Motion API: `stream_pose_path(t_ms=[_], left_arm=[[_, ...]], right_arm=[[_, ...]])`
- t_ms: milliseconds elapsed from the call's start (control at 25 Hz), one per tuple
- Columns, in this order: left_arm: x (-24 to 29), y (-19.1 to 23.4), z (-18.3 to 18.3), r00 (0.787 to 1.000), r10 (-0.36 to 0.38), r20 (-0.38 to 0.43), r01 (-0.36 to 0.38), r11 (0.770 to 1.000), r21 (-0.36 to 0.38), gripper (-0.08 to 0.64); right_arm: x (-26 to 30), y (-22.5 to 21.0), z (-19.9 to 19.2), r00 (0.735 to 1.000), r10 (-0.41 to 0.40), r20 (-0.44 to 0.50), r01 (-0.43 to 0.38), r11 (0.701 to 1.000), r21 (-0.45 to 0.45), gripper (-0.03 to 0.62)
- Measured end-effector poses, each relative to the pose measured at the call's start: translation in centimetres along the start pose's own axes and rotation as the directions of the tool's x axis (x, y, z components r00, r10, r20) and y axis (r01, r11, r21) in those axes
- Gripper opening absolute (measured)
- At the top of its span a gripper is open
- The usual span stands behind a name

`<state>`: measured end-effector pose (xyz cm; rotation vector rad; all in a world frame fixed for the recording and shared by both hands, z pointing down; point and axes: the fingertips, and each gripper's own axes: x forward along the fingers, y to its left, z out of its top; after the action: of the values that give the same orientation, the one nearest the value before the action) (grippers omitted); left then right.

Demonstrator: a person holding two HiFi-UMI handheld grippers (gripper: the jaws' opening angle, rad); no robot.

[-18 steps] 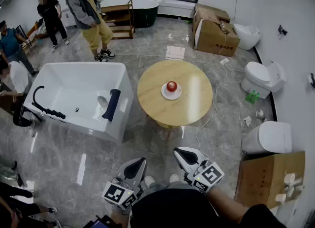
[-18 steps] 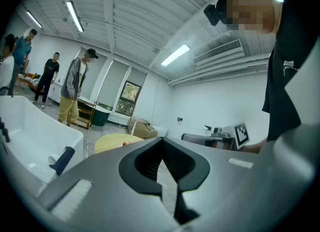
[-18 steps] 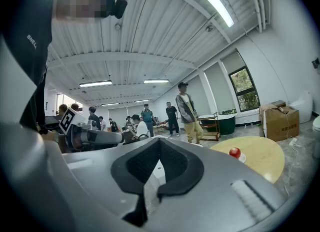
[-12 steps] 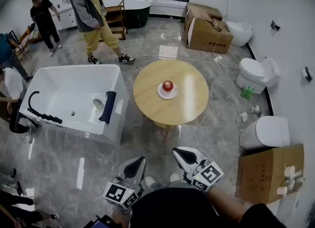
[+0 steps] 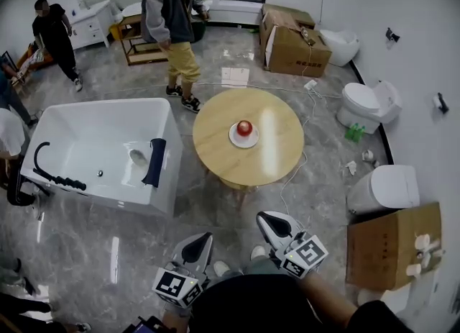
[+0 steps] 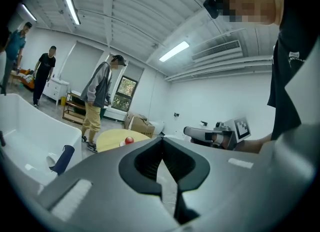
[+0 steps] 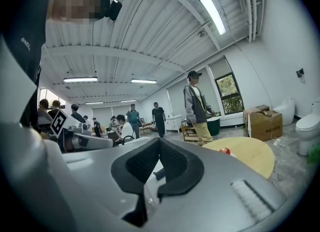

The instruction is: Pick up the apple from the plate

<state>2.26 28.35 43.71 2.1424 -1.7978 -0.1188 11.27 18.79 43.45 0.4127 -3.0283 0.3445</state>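
Note:
A red apple (image 5: 244, 128) sits on a small white plate (image 5: 236, 138) near the middle of a round wooden table (image 5: 215, 155). In the left gripper view the apple (image 6: 129, 140) shows small and far off on the table (image 6: 111, 140); in the right gripper view the apple (image 7: 225, 151) lies at the right on the table (image 7: 252, 156). My left gripper (image 5: 199, 241) and right gripper (image 5: 267, 221) hang close to my body, well short of the table. Both are shut with nothing between the jaws.
A white bathtub (image 5: 86, 137) stands left of the table. A person in yellow trousers (image 5: 172, 29) stands just beyond the table. Toilets (image 5: 366, 105) and cardboard boxes (image 5: 291, 40) line the right side; a cable (image 5: 295, 173) runs across the floor by the table.
The table and apple have shifted slightly left and nearer in the head view. The person in yellow trousers has walked right, up to the table's far edge. Both grippers keep their place.

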Motion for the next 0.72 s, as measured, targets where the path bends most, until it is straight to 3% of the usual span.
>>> stream_pose_path(t_ms=[360, 720], left_arm=[[3.3, 4.4, 0.3, 0.999, 0.033, -0.032, -0.033, 0.999, -0.014, 0.02], [12.4, 9.0, 1.3, 0.992, 0.12, -0.049, -0.122, 0.992, -0.037, 0.02]], right_arm=[[4.4, -4.7, -0.7, 0.999, -0.029, -0.015, 0.029, 0.999, 0.015, 0.029], [10.4, -14.8, 0.0, 0.997, 0.033, -0.07, -0.031, 0.999, 0.029, 0.061]])
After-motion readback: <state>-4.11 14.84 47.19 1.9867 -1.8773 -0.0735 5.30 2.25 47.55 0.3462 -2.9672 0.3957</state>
